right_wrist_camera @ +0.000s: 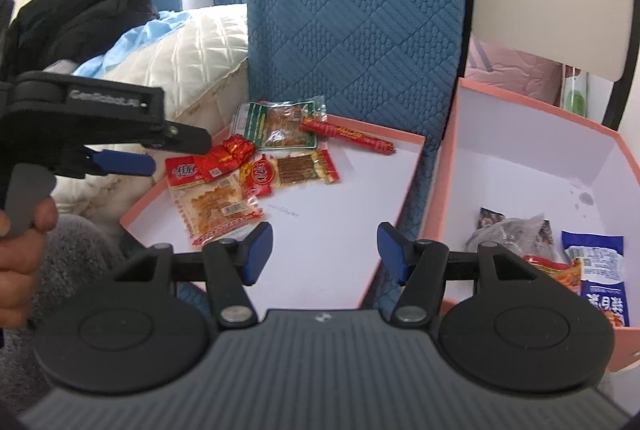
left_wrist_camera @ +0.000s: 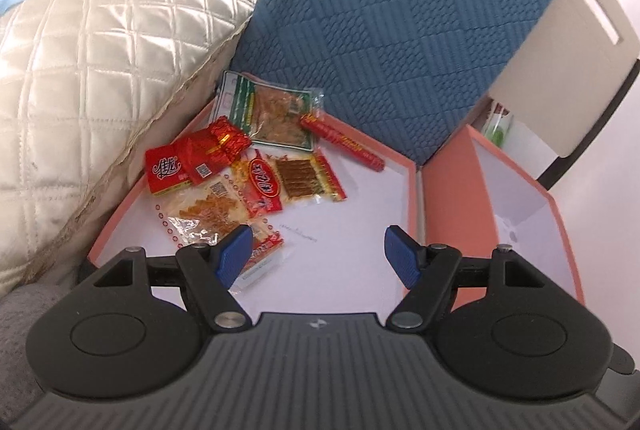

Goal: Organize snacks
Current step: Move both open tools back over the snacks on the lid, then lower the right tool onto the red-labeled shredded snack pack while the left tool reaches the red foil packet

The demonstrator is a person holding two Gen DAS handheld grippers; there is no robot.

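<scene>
A shallow pink-rimmed tray [left_wrist_camera: 360, 206] [right_wrist_camera: 344, 190] holds a pile of snacks at its far left: a green packet [left_wrist_camera: 272, 114] [right_wrist_camera: 280, 128], a red sausage stick [left_wrist_camera: 342, 142] [right_wrist_camera: 348, 136], a red packet [left_wrist_camera: 176, 172] [right_wrist_camera: 188, 170], a clear packet of orange strips [left_wrist_camera: 208, 216] [right_wrist_camera: 216, 208] and a packet of brown sticks [left_wrist_camera: 298, 178] [right_wrist_camera: 296, 168]. My left gripper [left_wrist_camera: 318, 256] [right_wrist_camera: 168, 154] hovers open over the tray's near side, its left pad above the orange-strip packet. My right gripper [right_wrist_camera: 325, 255] is open over the tray's near right edge, holding nothing.
A deeper pink box [right_wrist_camera: 520, 134] [left_wrist_camera: 448, 182] stands right of the tray, holding a blue packet [right_wrist_camera: 596, 270], a dark packet [right_wrist_camera: 508, 230] and an orange-red one [right_wrist_camera: 560, 268]. A blue quilted cushion [left_wrist_camera: 400, 30] stands behind; a cream quilt [left_wrist_camera: 100, 70] presses the tray's left side. A hand [right_wrist_camera: 16, 254] grips the left tool.
</scene>
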